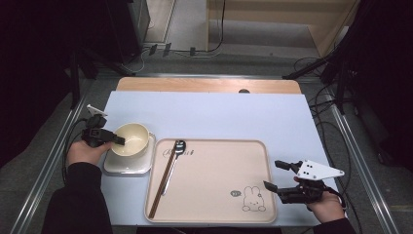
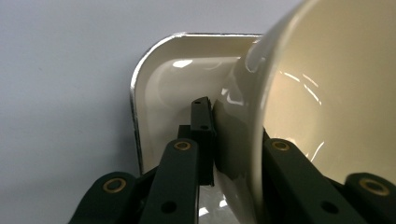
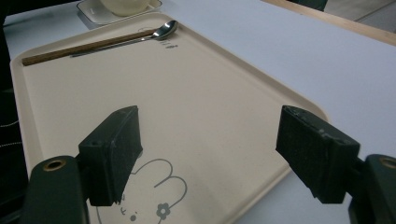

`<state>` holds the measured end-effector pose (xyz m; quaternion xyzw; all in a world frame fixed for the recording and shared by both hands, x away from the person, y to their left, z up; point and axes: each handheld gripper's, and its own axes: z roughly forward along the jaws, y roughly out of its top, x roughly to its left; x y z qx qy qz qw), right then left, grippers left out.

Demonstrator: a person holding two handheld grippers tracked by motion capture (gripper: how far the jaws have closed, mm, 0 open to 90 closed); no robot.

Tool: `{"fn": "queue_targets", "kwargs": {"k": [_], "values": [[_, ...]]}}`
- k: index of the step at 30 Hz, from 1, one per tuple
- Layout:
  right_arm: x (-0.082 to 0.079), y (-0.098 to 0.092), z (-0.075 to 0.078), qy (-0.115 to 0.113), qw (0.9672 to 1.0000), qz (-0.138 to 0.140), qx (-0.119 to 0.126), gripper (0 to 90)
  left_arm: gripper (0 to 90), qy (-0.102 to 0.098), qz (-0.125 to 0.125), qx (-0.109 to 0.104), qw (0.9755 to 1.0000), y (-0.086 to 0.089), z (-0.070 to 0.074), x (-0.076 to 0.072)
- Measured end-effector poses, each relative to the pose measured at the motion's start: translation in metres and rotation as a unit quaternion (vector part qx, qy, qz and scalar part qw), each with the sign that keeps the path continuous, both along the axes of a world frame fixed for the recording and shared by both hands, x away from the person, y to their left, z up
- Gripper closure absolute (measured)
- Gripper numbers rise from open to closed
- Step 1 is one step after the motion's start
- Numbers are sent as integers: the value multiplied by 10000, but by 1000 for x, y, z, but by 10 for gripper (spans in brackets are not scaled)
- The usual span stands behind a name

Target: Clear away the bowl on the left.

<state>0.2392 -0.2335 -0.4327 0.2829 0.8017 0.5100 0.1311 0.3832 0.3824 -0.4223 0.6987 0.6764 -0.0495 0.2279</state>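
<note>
Where carpet meets rails, pale blue table (image 1: 219,114), dim room.

The bowl (image 1: 130,139) sits on a plate (image 1: 127,165) left of the tray (image 1: 214,214) bearing spoon (image 1: 178,147) and chopsticks (image 1: 162,183).

A lab: cables (image 1: 321,105) and stands (image 1: 316,66) ring a covered table (image 1: 219,114).

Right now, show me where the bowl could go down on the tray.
The tray is bare from the spoon and chopsticks rightward to the rabbit print. Its left edge is crowded. The left gripper is clamped on the bowl rim over the square plate.
</note>
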Motion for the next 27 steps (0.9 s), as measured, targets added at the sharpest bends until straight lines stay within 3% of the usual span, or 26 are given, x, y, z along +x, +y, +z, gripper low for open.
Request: {"fn": "queue_targets", "kwargs": {"k": [10,16,27], "values": [[0,0,0,3,10000,1,-5,221,818,50,-91,-91,9999,-1,1,0],[0,0,0,6,10000,-2,-2,221,799,23,-290,-58,9996,-4,7,-3],[0,0,0,8,10000,-4,0,221,790,98,-541,-321,9980,-8,16,-9]]}}
